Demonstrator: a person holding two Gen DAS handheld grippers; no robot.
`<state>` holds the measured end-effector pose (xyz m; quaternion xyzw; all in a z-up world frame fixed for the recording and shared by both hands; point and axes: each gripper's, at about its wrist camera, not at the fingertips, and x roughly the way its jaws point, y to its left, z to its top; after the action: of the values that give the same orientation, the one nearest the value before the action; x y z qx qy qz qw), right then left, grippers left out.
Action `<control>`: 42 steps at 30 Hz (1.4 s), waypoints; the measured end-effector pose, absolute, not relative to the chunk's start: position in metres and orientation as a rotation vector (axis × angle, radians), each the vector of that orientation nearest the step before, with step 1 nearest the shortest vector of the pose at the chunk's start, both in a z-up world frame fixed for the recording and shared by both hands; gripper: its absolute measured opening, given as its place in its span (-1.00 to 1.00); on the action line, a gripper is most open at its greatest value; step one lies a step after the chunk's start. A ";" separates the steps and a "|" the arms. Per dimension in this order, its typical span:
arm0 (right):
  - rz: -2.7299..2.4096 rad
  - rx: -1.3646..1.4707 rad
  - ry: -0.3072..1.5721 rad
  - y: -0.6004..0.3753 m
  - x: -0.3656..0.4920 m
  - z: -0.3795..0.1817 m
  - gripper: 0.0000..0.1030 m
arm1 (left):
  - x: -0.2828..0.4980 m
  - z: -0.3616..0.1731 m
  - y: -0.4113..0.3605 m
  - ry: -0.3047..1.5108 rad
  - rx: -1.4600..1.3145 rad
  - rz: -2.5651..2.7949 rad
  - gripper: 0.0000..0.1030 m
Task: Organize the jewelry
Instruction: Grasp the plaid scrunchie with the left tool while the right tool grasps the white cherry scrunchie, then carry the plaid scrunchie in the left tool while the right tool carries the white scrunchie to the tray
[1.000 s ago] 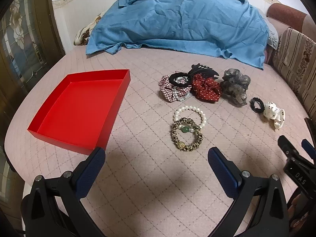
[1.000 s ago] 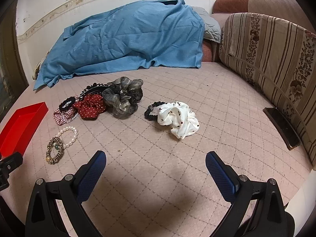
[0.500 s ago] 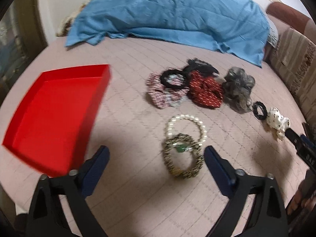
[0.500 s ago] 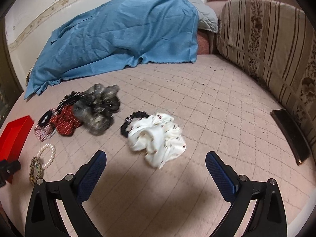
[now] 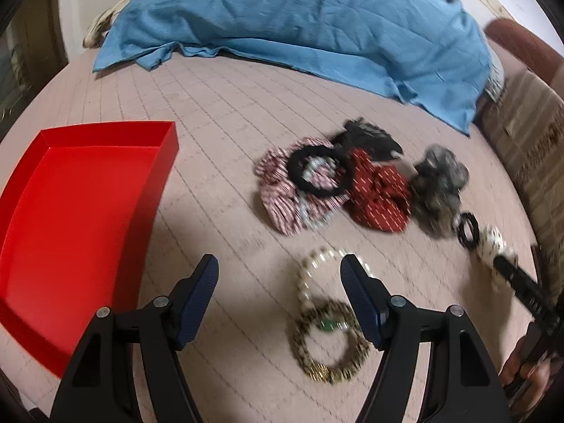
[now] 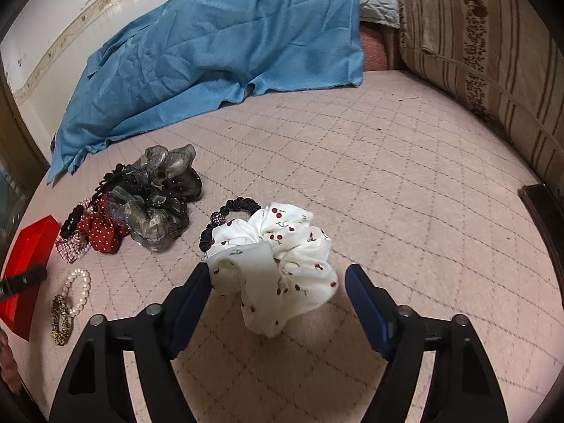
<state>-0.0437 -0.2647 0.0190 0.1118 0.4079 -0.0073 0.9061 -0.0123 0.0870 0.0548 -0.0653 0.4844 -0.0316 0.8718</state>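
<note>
The left gripper (image 5: 278,275) hangs with its jaws spread wide and nothing between them, low over the quilted bed (image 5: 218,141). Its right finger overlaps the pearl bracelet (image 5: 317,275) in view; whether it touches cannot be told. Touching the pearls on the near side lies the leopard bracelet (image 5: 329,352), with a green bead at the join. The red tray (image 5: 70,204) sits at the bed's left edge, beside the left finger.

The right gripper (image 6: 278,278) is also wide open and holds nothing. The white scrunchie (image 6: 278,257), printed with cherries, lies between its fingers, its left fold against the left fingertip (image 6: 202,275); the right finger stands apart from it. Just behind the white one, touching it, is a black hair tie (image 6: 229,218).

Farther in, toward the bed's middle, the rest sit in a touching cluster: the grey scrunchie (image 6: 155,204), the red dotted scrunchie (image 5: 377,197), and the plaid scrunchie (image 5: 292,194) with a black ring (image 5: 319,172) lying on top. A black claw clip (image 5: 366,137) rests at the cluster's far side.

Along the far edge a blue blanket (image 6: 211,53) is heaped against the wall. A striped cushion (image 6: 486,53) lines the right edge.
</note>
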 end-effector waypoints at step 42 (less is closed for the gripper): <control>0.332 0.207 0.726 -0.166 -0.079 0.112 -0.72 | -0.070 0.154 0.189 0.767 -0.156 -0.017 -0.97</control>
<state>-0.0793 -0.1659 0.1121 0.1004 0.3530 0.1613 0.9161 -0.0702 0.1892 0.1540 -0.0761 0.3739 -0.0084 0.9243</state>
